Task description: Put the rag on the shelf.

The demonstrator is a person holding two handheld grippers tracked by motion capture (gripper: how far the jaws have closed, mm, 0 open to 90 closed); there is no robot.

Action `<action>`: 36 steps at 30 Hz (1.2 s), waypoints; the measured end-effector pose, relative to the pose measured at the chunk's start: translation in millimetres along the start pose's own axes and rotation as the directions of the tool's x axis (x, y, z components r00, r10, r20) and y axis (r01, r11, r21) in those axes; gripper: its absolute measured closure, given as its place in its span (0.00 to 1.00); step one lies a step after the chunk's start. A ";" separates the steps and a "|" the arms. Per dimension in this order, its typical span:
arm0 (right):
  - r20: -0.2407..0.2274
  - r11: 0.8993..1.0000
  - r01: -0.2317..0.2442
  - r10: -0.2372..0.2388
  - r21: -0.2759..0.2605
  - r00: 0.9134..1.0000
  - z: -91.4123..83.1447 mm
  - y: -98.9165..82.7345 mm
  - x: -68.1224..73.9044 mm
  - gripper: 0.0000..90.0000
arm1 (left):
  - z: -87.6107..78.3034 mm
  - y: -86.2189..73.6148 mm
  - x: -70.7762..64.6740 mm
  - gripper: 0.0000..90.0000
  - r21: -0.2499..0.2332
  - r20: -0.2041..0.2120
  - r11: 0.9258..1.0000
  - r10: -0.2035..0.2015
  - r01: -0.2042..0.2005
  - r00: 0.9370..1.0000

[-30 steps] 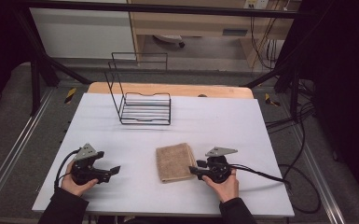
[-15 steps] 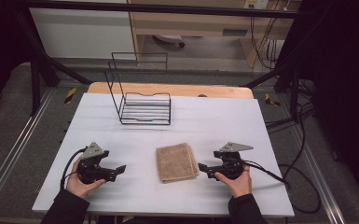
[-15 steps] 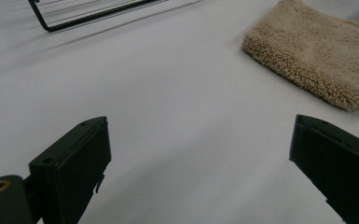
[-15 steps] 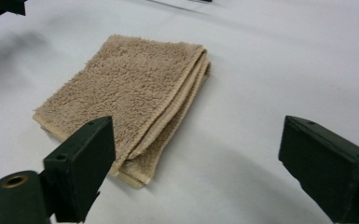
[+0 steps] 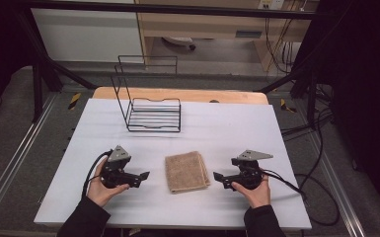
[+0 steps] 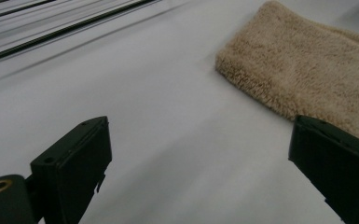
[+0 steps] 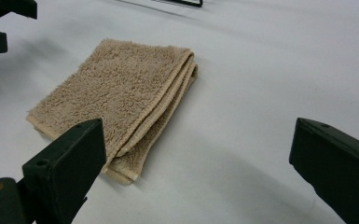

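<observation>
Right gripper (image 5: 217, 176), jaws just opened wide, nothing between them, sits just right of the folded tan towel (image 5: 186, 171). Left gripper (image 5: 145, 175), likewise released and empty, sits just left of it. Towel lies flat on the white worktop (image 5: 237, 128), mid-front. Black wire rack (image 5: 153, 114) stands behind, well apart.

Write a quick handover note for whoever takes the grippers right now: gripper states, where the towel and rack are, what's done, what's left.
Left gripper: open, empty, left of the towel, jaws pointing at it.
Right gripper: jaws have just been opening, now wide, nothing between them; right of the towel, apart from it.
Towel: folded, flat on the table between the grippers.
Wire rack: at the back of the table, nothing in it.
Done: the towel looks folded and is let go.
Left: probably moving the towel into the rack, though that is a guess.
</observation>
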State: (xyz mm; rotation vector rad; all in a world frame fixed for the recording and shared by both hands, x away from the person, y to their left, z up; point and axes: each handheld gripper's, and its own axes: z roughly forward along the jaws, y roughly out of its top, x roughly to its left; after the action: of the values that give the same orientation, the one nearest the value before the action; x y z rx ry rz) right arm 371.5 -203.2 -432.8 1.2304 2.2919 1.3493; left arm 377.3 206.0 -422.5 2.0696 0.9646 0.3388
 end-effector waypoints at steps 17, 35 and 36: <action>0.010 1.000 0.012 -0.012 0.000 1.000 -0.7 -0.2 -0.3 0.04 | 41.9 33.1 -13.8 0.13 0.028 -0.003 0.999 -0.020 0.020 1.000; 0.012 1.000 0.012 -0.013 0.018 1.000 2.1 -1.0 -0.2 0.04 | 78.6 42.7 -12.3 0.36 0.053 -0.036 0.994 -0.090 0.092 0.995; 0.012 1.000 0.012 -0.012 0.018 1.000 2.3 -1.1 -0.2 0.04 | 79.3 42.2 -13.1 0.39 0.059 -0.035 0.994 -0.091 0.093 0.995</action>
State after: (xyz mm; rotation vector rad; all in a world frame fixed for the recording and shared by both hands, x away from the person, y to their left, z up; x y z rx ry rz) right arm 372.2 -202.1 -434.9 1.2249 2.3046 1.3167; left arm 432.4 135.8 -439.5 2.0723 1.0979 0.2987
